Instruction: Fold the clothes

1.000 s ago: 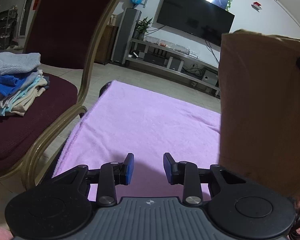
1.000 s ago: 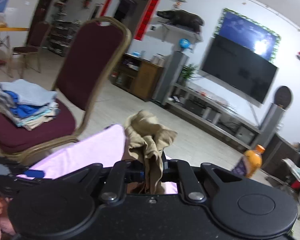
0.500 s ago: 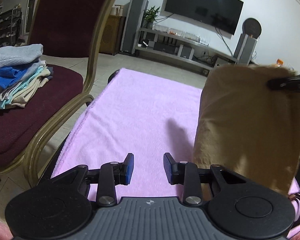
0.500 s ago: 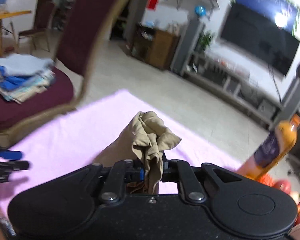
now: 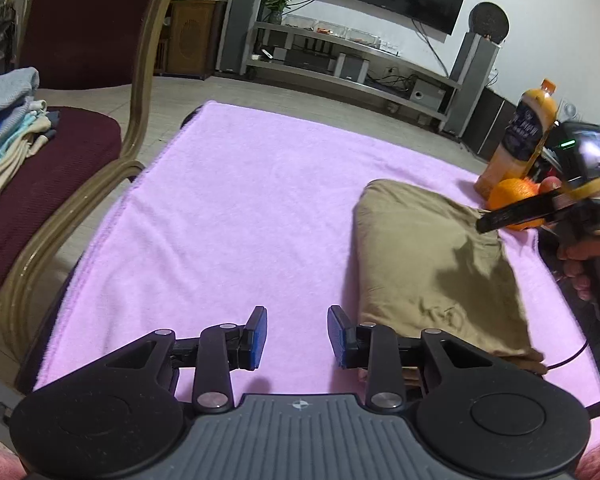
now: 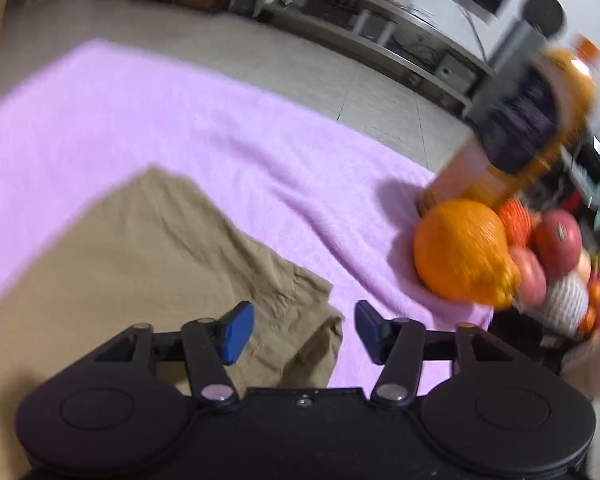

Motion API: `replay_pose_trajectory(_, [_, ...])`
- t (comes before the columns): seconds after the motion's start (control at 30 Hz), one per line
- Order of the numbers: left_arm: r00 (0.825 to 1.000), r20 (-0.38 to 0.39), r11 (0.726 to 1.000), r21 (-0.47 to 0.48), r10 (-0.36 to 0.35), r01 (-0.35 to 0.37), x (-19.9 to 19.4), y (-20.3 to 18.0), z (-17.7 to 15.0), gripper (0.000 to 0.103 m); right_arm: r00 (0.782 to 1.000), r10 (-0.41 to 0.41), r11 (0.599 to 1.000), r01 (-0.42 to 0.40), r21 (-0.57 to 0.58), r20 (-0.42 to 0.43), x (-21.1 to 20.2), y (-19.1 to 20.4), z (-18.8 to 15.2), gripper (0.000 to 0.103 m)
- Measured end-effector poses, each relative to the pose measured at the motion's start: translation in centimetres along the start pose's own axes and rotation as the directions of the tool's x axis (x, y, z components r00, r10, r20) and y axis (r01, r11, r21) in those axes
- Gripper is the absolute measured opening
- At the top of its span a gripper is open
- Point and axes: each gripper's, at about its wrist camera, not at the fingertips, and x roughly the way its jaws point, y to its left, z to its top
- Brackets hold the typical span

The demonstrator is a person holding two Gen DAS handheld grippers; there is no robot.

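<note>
From the left wrist, the left gripper point(image 5: 297, 336) is hovering part-open and empty over the pink towel point(image 5: 228, 216), the khaki garment point(image 5: 428, 264) lying flat toward its right side, ready for folding. From the right wrist, the right gripper point(image 6: 304, 330) is opening its jaws, releasing the garment's corner beside the orange point(image 6: 458, 254)

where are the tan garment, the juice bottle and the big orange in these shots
tan garment point(image 5: 432, 264): left wrist view, middle of the cloth lying on the pink towel
juice bottle point(image 5: 526, 136): left wrist view, on its dark label
big orange point(image 6: 458, 250): right wrist view, centre of the blurred fruit
</note>
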Motion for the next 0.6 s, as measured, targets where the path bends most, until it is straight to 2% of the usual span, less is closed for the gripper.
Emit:
replay_pose_trajectory(0.03, [1.000,0.000,1.000,-0.002,-0.004,0.004,-0.1,-0.1,0.1,0.033,0.999,0.024,0.998,-0.026,0.054,0.022,-1.9,-1.2,-0.2,0.075])
replay_pose_trajectory(0.13, [1.000,-0.011,1.000,-0.001,-0.019,0.019,-0.5,-0.5,0.2,0.038,0.986,0.125,0.975,-0.142,0.170,0.108,-7.9,-4.7,-1.4,0.076])
replay_pose_trajectory(0.2, [0.999,-0.043,0.999,0.006,-0.032,0.032,-0.4,-1.0,0.6,0.043,0.974,0.129,0.966,-0.165,0.198,0.185,-11.3,-6.7,-1.9,0.078])
replay_pose_trajectory(0.3, [0.994,-0.101,0.998,0.035,-0.045,0.049,0.0,-2.0,1.6,0.046,0.952,0.109,0.941,-0.192,0.278,0.287,-14.1,-9.6,-3.7,0.090])
replay_pose_trajectory(0.37, [0.990,-0.127,0.996,0.056,-0.057,0.065,0.3,-2.6,2.6,0.051,0.921,0.173,0.871,-0.308,0.383,0.348,-13.8,-11.4,-5.7,0.090])
replay_pose_trajectory(0.43, [0.984,-0.152,0.991,0.083,-0.088,0.102,1.2,-3.3,4.1,0.062,0.890,0.247,0.767,-0.421,0.483,0.384,-11.7,-12.5,-7.7,0.090])
replay_pose_trajectory(0.5, [0.979,-0.174,0.986,0.108,-0.106,0.126,2.8,-3.8,5.6,0.067,0.887,0.307,0.684,-0.458,0.568,0.345,-7.9,-12.8,-9.1,0.090])
replay_pose_trajectory(0.57, [0.973,-0.205,0.985,0.108,-0.110,0.134,5.2,-3.9,7.0,0.067,0.884,0.381,0.615,-0.461,0.640,0.271,-4.0,-12.7,-10.0,0.090])
replay_pose_trajectory(0.6, [0.965,-0.232,0.985,0.091,-0.121,0.145,6.6,-3.7,7.6,0.068,0.881,0.414,0.587,-0.450,0.673,0.227,-2.2,-12.7,-10.3,0.081])
